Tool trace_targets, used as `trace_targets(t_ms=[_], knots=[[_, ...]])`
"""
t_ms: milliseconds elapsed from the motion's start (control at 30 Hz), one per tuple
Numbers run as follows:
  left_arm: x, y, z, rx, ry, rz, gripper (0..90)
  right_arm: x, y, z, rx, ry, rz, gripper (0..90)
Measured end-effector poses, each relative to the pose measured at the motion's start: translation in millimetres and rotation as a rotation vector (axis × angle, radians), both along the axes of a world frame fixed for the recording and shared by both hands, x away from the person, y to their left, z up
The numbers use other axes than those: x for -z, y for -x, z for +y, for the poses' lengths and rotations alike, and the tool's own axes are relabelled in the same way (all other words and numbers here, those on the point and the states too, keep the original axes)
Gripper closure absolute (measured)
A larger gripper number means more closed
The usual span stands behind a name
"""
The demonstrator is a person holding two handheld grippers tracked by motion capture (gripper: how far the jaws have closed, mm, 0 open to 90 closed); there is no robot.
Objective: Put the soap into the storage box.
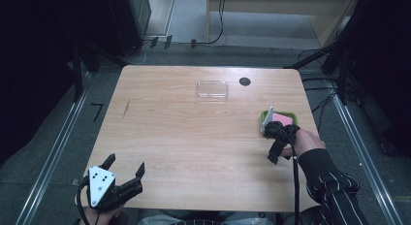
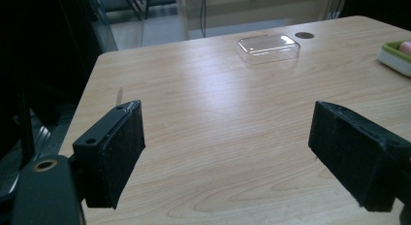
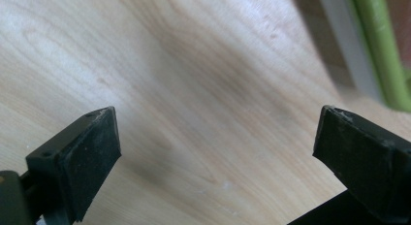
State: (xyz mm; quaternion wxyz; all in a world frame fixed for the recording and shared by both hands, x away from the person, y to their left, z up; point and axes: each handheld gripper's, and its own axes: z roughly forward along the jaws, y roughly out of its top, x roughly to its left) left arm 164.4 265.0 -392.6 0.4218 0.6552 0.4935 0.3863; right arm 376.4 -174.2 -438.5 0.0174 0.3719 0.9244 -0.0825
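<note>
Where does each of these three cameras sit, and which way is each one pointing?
High view: fixed above the person's side, looking forward and down on the light wooden table; forearms, left gripper and right gripper show.
Left gripper view: rides the left gripper, looking across the table at the clear plastic lid; its open black jaws show.
Right gripper view: rides the right gripper, close above the wood beside the green-rimmed dish; open jaws show.
Shared: the high and left gripper views both show the lid and the dish.
</note>
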Motion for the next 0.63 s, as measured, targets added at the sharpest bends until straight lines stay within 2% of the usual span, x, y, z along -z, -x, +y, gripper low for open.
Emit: trace_targets(t_ms=[400, 633], knots=[[-0.1, -2.6, -1.5, 0.011, -0.005, 0.003, 13.3, 4.9, 24.4, -3.6, 0.002, 0.000, 0.003, 3.2], [0.0, -2.7, -1.2, 0.009, -0.004, 0.004, 13.4, 9.5, 29.4, -9.6, -0.008, 0.005, 0.015, 3.2]])
